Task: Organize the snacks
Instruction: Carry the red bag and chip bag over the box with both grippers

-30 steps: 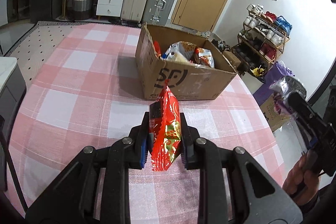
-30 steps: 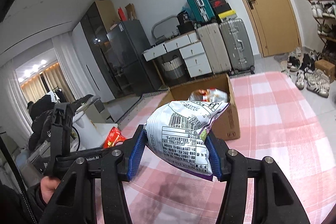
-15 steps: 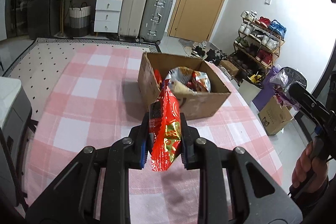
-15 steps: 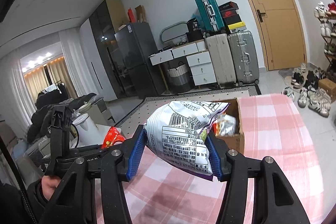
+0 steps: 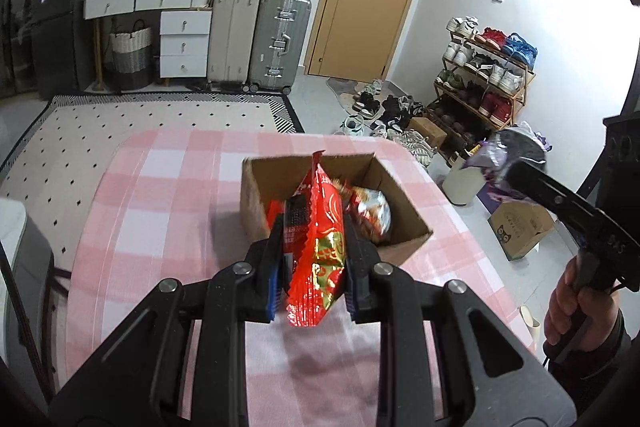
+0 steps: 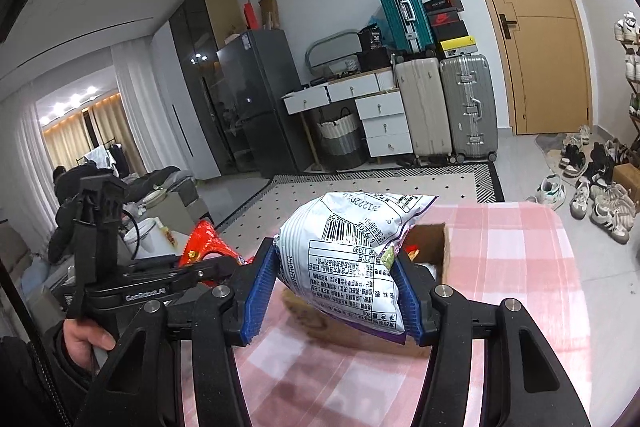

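Left tongs (image 5: 316,269): clamped on a red foil snack packet (image 5: 320,247), held upright by its lower half, top edge free. Packet hangs above the desk (image 5: 160,187), which wears a pink checked cloth, just short of the open cardboard box (image 5: 404,215).

Right tongs (image 6: 334,293): gripping a white and purple puffed snack bag (image 6: 352,259) across its middle, blue pads (image 6: 260,291) pressing in on both sides. Bag also in the air, near side of the box.

Box already holds several packets, a crinkled silver-orange bag (image 5: 370,213) uppermost. It sits close to the desk's far right corner.

Risks, as judged from here:
- Both loads heading for one small opening. The two tongs could collide over the box, or one bag could knock the other loose.
- Puffed bag is air-filled and slick; a squeeze across the belly could let it slide out, or burst a seam if pressure rises.
- Red packet is gripped low, so its tall free end may catch the box's near wall and fold or pull out.
- Box is light and near the edge; a nudge could push it off toward the floor.
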`<action>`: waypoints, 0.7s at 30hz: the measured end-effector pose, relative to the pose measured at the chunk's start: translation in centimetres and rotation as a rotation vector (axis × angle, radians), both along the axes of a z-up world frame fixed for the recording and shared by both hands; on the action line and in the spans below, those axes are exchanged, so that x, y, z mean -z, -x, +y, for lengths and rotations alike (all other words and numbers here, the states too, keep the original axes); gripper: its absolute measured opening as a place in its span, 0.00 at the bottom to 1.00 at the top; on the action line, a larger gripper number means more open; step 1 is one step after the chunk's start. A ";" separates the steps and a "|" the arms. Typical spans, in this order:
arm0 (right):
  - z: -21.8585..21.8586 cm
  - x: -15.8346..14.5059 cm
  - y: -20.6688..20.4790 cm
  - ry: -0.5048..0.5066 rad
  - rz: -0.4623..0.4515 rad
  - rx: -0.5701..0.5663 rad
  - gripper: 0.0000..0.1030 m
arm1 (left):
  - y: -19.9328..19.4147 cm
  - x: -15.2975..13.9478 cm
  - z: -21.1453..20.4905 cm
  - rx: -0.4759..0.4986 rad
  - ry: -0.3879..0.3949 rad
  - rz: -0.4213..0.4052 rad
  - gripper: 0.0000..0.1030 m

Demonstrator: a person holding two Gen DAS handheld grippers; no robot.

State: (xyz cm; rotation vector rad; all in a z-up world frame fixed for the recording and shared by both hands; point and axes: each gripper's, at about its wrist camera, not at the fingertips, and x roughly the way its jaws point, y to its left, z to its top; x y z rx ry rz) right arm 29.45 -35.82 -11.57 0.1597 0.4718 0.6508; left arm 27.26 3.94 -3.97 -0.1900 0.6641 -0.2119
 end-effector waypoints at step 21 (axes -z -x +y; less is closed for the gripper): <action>3.3 2.8 -12.9 0.106 0.120 -0.014 0.53 | -17.4 3.9 -5.8 0.096 -0.037 0.171 0.20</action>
